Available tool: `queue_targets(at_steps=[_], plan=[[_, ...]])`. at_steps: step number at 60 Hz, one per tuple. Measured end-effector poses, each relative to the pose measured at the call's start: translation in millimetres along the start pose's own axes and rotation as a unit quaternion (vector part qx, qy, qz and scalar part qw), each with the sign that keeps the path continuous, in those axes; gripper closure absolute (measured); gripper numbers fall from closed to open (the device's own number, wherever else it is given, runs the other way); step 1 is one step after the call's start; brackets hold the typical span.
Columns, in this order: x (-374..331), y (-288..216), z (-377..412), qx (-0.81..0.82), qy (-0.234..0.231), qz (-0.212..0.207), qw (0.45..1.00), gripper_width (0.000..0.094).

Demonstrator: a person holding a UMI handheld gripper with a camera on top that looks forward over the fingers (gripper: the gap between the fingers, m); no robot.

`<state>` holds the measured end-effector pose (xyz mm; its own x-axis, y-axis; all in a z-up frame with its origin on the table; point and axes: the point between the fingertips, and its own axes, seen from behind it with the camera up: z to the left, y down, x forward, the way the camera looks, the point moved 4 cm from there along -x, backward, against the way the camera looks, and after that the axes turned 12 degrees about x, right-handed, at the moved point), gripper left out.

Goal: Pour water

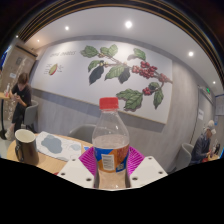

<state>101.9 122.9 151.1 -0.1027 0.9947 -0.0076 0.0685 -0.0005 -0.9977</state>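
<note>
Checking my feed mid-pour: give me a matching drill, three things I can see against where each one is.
Things:
1. clear plastic bottle with red cap
2. dark brown cup
3. leaf and berry wall painting

Places:
A. on the wall beyond the table
B. between the tool's fingers
C. on the table, off to the left side

Pairs: 1-B, 2-C, 3-A

The hand-held gripper (111, 170) clamps its pink pads (90, 160) on a clear water bottle (110, 140) with a red cap (109, 103), held upright above the desk (55, 148), where a dark mug (26, 146) stands off to one side.
</note>
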Motion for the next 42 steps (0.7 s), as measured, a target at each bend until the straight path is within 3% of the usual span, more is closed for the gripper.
queue_targets(at_steps=[9,15,18,23,33,42], plan=[[-7,-46,41,-0.278,0.015,-0.028,0.96,0.0588],[-1,-57,101,-0.498,0.026,-0.051,0.865,0.059],[-7,-92,102,-0.578,-0.001,-0.053,0.815,0.059],[-6,-95,132,-0.694,-0.004,-0.062,0.717,0.0591],[-3,-81,157,-0.835,0.02,-0.053,0.548,0.0588],[-1,-96,155,-0.853,0.005,-0.042,0.519,0.0588]])
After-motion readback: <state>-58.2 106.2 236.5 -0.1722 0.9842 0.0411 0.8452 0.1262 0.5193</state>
